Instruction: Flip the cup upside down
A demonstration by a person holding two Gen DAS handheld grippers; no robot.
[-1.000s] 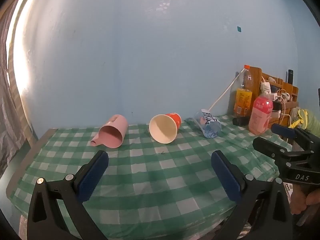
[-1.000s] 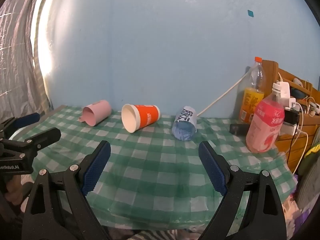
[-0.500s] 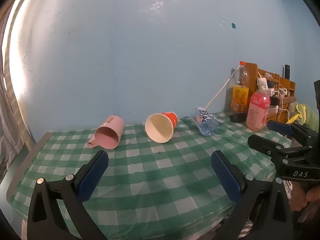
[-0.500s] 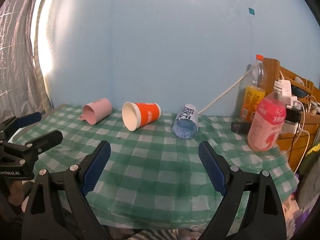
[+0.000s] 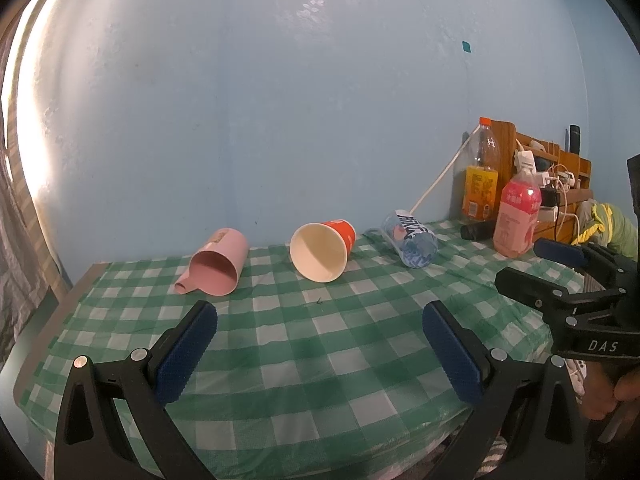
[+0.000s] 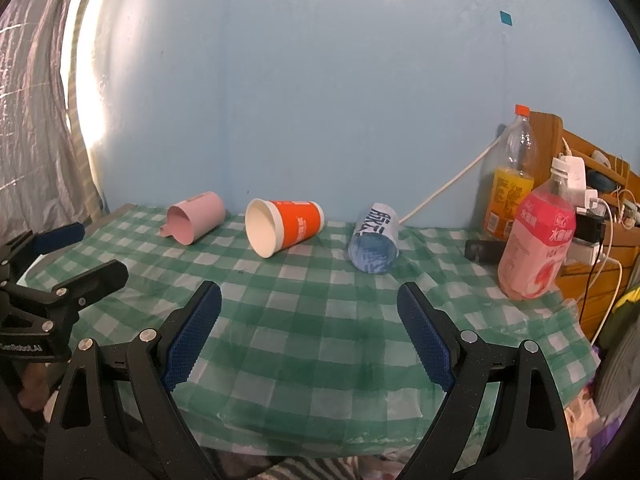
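Three cups lie on their sides in a row across the middle of the frame, on a table covered by a green checked cloth against a pale blue wall: a pink mug at left, an orange paper cup in the centre, its mouth facing the camera, and a blue-and-white cup at right. Two drink bottles stand at the right edge. The left gripper and the right gripper both hover at the bottom of their frames, fingers spread wide, holding nothing, well apart from the cups. No cup stands mouth-down, so the flip appears not yet begun; approach, grasp and turning remain
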